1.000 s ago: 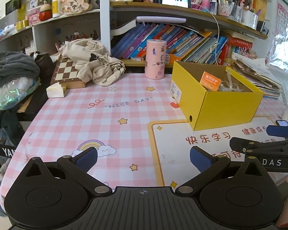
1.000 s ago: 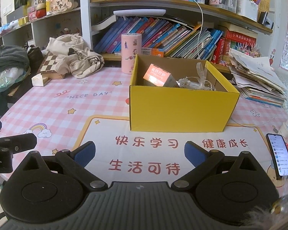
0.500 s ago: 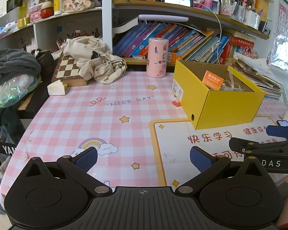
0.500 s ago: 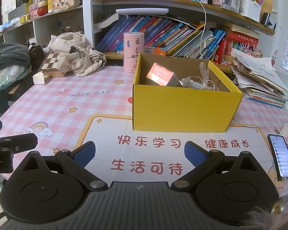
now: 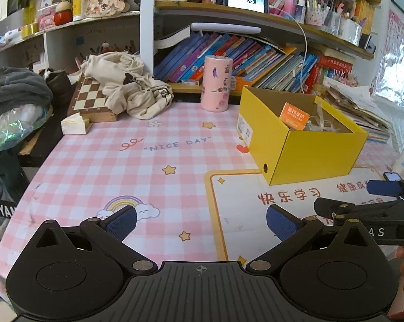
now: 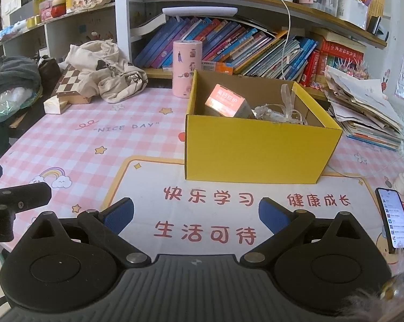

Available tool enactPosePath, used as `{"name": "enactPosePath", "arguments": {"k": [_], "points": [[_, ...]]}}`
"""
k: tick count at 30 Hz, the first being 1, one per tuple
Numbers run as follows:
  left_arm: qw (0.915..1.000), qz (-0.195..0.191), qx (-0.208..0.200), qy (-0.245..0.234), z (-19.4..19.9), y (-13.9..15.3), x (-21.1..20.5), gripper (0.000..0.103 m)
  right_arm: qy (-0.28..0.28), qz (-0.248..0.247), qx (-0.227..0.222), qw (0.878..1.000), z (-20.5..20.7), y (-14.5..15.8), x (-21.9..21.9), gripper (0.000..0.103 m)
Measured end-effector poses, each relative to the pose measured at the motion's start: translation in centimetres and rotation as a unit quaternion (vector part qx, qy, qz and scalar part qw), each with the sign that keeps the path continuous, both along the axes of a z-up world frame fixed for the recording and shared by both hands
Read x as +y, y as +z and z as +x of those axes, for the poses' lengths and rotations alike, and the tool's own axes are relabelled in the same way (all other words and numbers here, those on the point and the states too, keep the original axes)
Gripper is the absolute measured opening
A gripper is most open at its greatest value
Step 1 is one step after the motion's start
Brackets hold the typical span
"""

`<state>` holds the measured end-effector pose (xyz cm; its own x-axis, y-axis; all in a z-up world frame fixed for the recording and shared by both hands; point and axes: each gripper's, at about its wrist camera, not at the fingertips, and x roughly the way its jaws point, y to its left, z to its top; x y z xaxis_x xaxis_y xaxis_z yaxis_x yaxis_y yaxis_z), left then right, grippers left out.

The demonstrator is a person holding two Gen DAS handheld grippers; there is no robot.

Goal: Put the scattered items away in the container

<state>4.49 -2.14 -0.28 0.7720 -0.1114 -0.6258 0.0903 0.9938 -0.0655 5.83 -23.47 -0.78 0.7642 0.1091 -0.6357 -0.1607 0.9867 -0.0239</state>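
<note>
A yellow cardboard box [image 5: 317, 150] [image 6: 255, 150] stands open on the pink checked table mat [image 5: 137, 161]. Inside it lie a small orange carton [image 5: 294, 115] [image 6: 224, 102] and a clear ribbon-tied packet [image 5: 320, 123] [image 6: 279, 111]. My left gripper [image 5: 200, 221] is open and empty, low over the mat's near edge, left of the box. My right gripper [image 6: 196, 213] is open and empty over the white printed mat [image 6: 228, 214], straight in front of the box. In the left wrist view, the right gripper's side shows at the right edge.
A pink cylindrical tin [image 5: 216, 83] [image 6: 187, 69] stands behind the box by the bookshelf [image 5: 255, 56]. A chessboard [image 5: 91, 99] under a cream cloth bag [image 5: 126, 86] lies back left, with a small white box [image 5: 73, 124]. A phone [image 6: 395, 220] rests right; paper stacks [image 6: 363, 107] beyond.
Both views have shifted slightly: the box and the shelf sit a little lower and farther right in the frames. Both grippers remain open and empty.
</note>
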Motion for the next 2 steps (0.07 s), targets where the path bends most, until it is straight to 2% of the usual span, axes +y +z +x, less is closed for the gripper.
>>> {"name": "enactPosePath", "arguments": {"k": [2], "points": [[1.0, -0.007, 0.001, 0.003, 0.16, 0.01, 0.15, 0.103, 0.009, -0.001, 0.004, 1.0, 0.34, -0.1, 0.07, 0.101]]}}
